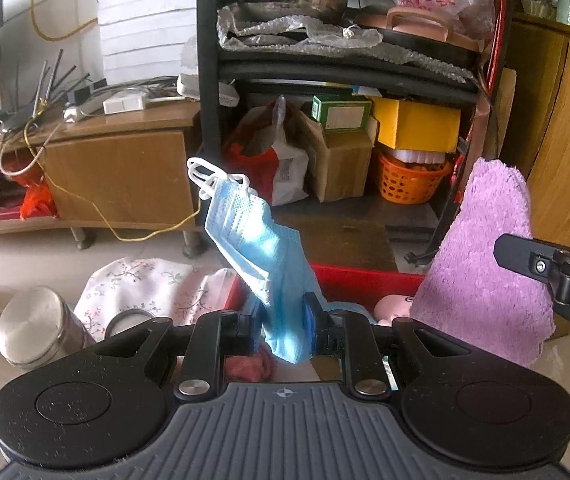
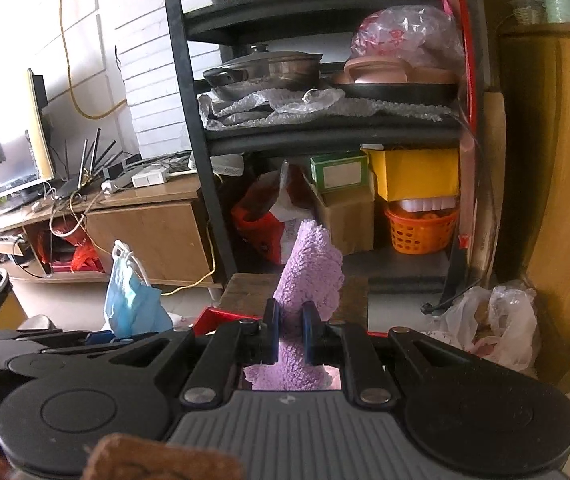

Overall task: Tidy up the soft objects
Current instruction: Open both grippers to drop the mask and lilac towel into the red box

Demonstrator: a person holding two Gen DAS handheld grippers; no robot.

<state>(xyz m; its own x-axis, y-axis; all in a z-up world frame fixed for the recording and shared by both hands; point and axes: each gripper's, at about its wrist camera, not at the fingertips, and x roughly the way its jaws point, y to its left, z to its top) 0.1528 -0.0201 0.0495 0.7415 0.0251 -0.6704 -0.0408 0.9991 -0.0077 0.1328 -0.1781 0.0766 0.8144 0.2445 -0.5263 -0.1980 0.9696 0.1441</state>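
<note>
My left gripper (image 1: 283, 320) is shut on a blue face mask (image 1: 257, 248), which stands up from the fingers with its white ear loops at the top. My right gripper (image 2: 290, 332) is shut on a fluffy purple cloth (image 2: 313, 272). The purple cloth (image 1: 481, 264) and part of the right gripper also show at the right of the left wrist view. The mask (image 2: 131, 300) shows at the left of the right wrist view. A red bin (image 1: 365, 284) lies just below and ahead of both grippers, with a pink soft item (image 1: 395, 306) inside.
A floral cloth (image 1: 141, 288) and a steel jar (image 1: 37, 324) lie on the floor at the left. A black shelf rack (image 1: 209, 80) with pots, boxes and an orange basket (image 1: 409, 180) stands ahead. A wooden TV bench (image 1: 117, 168) is left, a wooden cabinet (image 1: 565, 140) right, a plastic bag (image 2: 493, 320) beside it.
</note>
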